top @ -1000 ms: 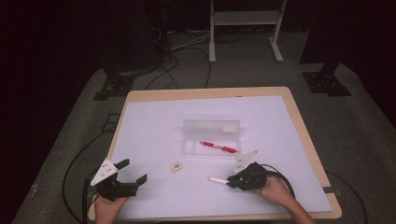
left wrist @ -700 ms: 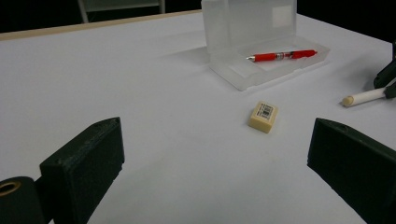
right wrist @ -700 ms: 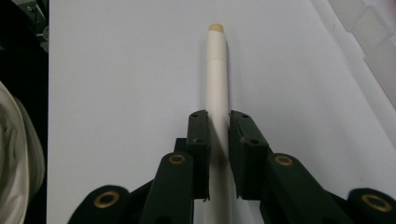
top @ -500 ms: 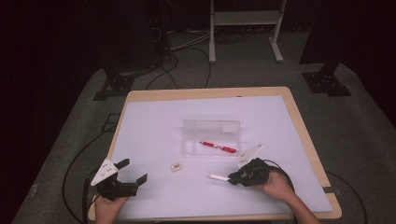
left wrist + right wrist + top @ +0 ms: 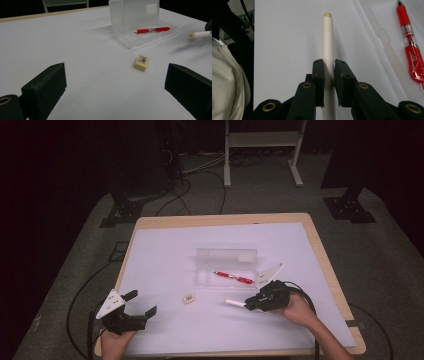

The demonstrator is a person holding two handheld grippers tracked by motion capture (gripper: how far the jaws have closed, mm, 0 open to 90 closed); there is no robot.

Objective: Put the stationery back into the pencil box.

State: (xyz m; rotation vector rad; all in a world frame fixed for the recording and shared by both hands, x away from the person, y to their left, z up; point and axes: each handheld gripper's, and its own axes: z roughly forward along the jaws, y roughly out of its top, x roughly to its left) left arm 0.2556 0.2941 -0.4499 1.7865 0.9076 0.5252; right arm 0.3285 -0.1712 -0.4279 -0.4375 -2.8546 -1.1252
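Right gripper view has the right gripper (image 5: 329,75) closed around a white stick (image 5: 327,37) with a tan tip, the two fingers (image 5: 319,75) pinching its barrel from either side so the tip pokes out ahead over the white worktop (image 5: 287,37). From the high view the stick (image 5: 234,303) juts out toward the middle of the worktop, just in front of the clear plastic case (image 5: 226,270), whose lid stands open with a red pen (image 5: 233,278) lying inside. So I'd say the pick-up is done and the carry to the case is the step in hand. Next it wants swinging over the open tray and laying in alongside the pen, keeping the long barrel level so it clears the rim. The left gripper (image 5: 131,312) sits near the front edge, fingers spread wide and holding nothing, with a small eraser (image 5: 142,62) lying just ahead of it
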